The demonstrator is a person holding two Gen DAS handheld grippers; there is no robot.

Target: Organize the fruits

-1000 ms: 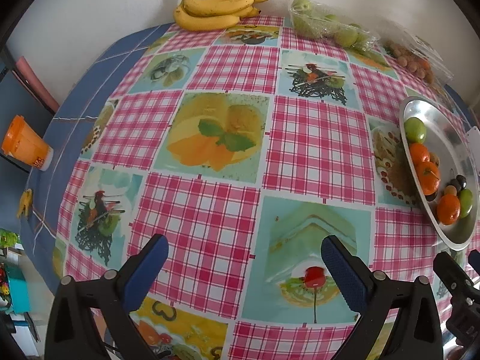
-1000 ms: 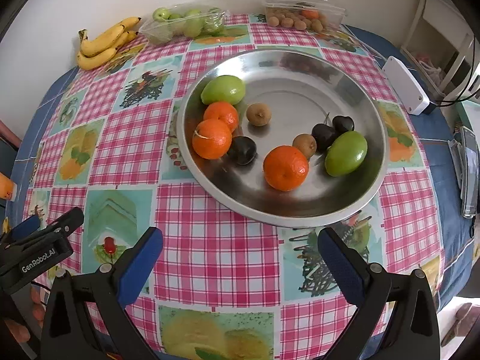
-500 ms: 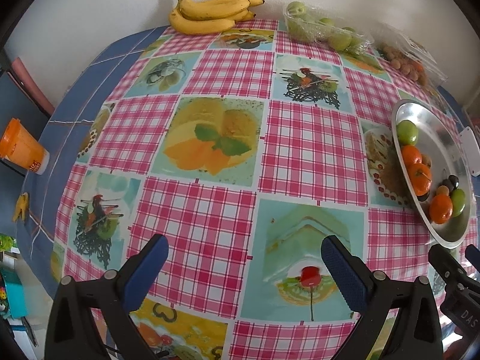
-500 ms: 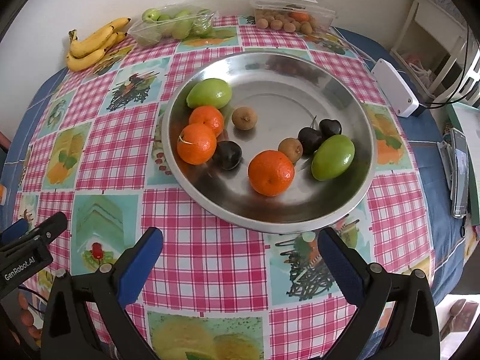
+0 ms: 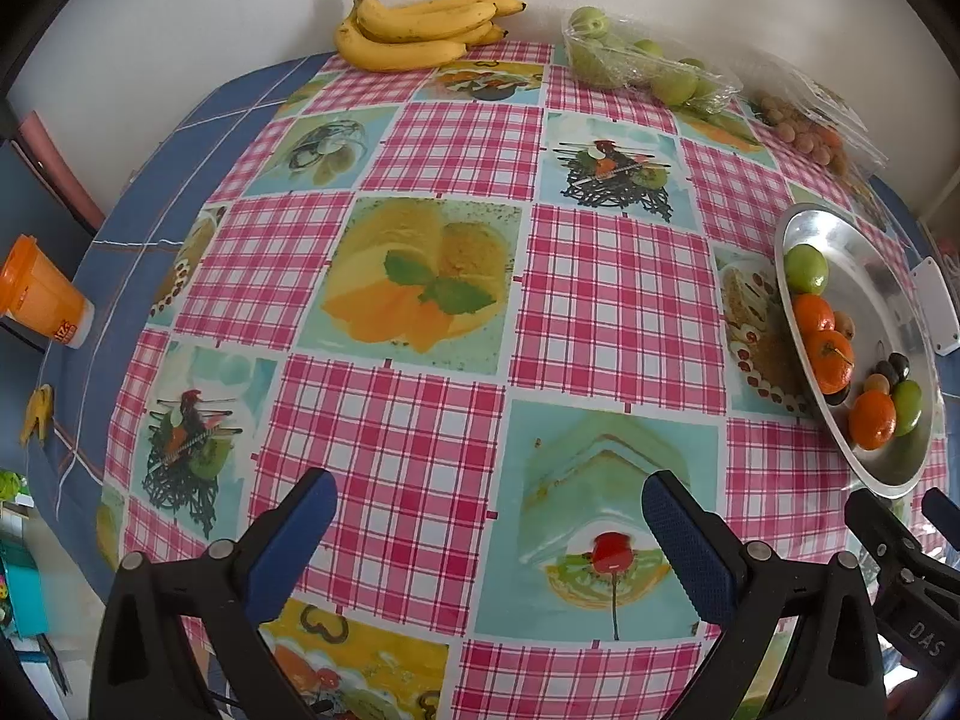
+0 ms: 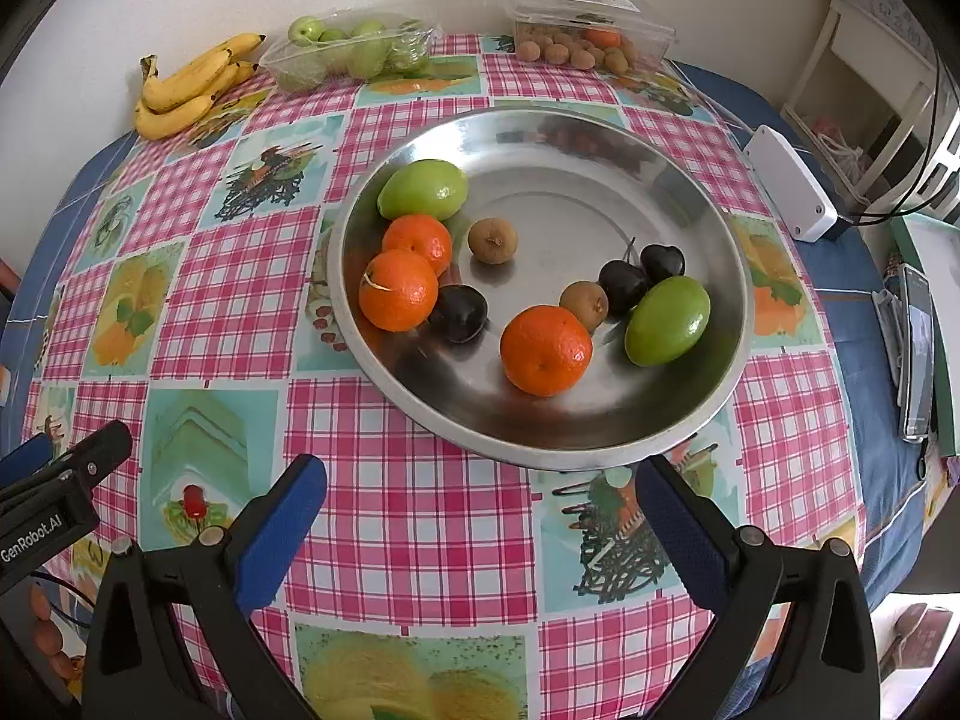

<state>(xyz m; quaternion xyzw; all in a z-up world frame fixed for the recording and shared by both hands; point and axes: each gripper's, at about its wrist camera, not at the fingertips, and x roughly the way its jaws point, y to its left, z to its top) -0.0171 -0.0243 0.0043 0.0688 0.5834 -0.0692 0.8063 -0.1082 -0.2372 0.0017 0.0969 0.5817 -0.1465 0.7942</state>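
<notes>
Over the pink-checked tablecloth (image 5: 420, 420), the left wrist view shows the left gripper (image 5: 489, 534) with jaws spread wide and empty, a yellow banana bunch (image 5: 420, 30) at the far edge and the round silver metal tray (image 5: 888, 468) of fruit to the right. From the right wrist view, the right gripper (image 6: 480, 516) hangs equally released just near of that tray (image 6: 540, 450), which holds three orange tangerines (image 6: 546, 351), two green oval fruits (image 6: 667, 320), dark plums (image 6: 459, 313) and small brown fruits (image 6: 491, 240).
</notes>
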